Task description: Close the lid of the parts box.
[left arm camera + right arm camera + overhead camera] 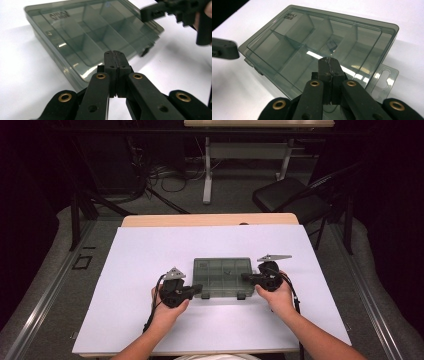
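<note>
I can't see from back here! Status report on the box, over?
Left gripper and right gripper: fingers shut, holding nothing. Smoky clear plastic compartment box: lid closed, flat on white table, between both grippers. Nothing in the way.

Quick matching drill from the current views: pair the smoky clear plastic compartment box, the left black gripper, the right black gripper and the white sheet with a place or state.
Things:
1. smoky clear plastic compartment box
2. left black gripper
3. right black gripper
4. white sheet

Places or states:
A. covers the tabletop
B. shut, at the box's right end
C. lid closed, lying flat
D. shut, at the box's left front corner

Pairs: 1-C, 2-D, 3-B, 4-A
</note>
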A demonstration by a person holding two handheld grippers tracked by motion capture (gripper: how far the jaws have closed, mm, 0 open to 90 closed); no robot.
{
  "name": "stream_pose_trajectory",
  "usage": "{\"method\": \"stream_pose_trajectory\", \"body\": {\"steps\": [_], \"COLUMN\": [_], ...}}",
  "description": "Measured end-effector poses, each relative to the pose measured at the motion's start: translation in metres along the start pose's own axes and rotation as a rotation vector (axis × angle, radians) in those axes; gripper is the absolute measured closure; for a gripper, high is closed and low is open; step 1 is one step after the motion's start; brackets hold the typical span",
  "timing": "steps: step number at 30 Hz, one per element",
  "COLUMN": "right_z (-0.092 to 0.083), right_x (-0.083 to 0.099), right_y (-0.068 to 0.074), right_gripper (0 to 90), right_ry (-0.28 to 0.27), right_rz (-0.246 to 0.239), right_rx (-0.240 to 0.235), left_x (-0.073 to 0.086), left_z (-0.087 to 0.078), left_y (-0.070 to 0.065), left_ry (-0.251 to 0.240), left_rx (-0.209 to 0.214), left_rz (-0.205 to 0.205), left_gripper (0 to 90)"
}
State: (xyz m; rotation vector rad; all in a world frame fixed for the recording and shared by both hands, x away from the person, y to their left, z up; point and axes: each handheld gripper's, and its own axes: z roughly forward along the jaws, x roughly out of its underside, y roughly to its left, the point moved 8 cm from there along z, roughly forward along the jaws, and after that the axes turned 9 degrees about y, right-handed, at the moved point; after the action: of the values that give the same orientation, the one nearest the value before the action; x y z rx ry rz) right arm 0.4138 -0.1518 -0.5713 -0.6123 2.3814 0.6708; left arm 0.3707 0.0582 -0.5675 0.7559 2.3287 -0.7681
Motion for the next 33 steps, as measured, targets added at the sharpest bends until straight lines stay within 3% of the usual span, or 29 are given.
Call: {"method": "stream_pose_trajectory", "body": {"steps": [6,10,13,16,25,28,33], "right_z": [-0.002,-0.003,-0.002,-0.001,0.001,0.0,-0.002], "right_x": [0.004,0.005,0.007,0.01,0.009,0.009,0.01], "right_y": [0.0,0.0,0.0,0.0,0.002,0.004,0.01], "right_gripper": [90.0,90.0,90.0,90.0,89.1,85.8,77.4], "right_ry": [-0.029,-0.038,-0.036,-0.041,-0.046,-0.041,-0.032], "right_rz": [0.021,0.026,0.002,-0.021,-0.023,-0.021,-0.063], "right_rx": [-0.018,-0.024,0.001,0.021,0.025,0.026,0.062], "left_x": [-0.006,-0.006,-0.004,-0.002,-0.001,-0.002,-0.001], "left_z": [0.003,0.006,0.008,0.012,0.012,0.012,0.009], "left_y": [0.011,0.014,0.012,0.011,0.01,0.01,0.009], "left_ry": [-0.004,0.005,0.008,0.016,0.013,0.007,0.002], "left_rx": [-0.004,-0.034,-0.062,-0.065,-0.068,-0.062,-0.06], "left_rz": [-0.039,-0.015,0.013,0.02,0.024,0.015,0.024], "left_gripper": [90.0,90.0,89.9,90.0,89.9,86.0,77.2]}}
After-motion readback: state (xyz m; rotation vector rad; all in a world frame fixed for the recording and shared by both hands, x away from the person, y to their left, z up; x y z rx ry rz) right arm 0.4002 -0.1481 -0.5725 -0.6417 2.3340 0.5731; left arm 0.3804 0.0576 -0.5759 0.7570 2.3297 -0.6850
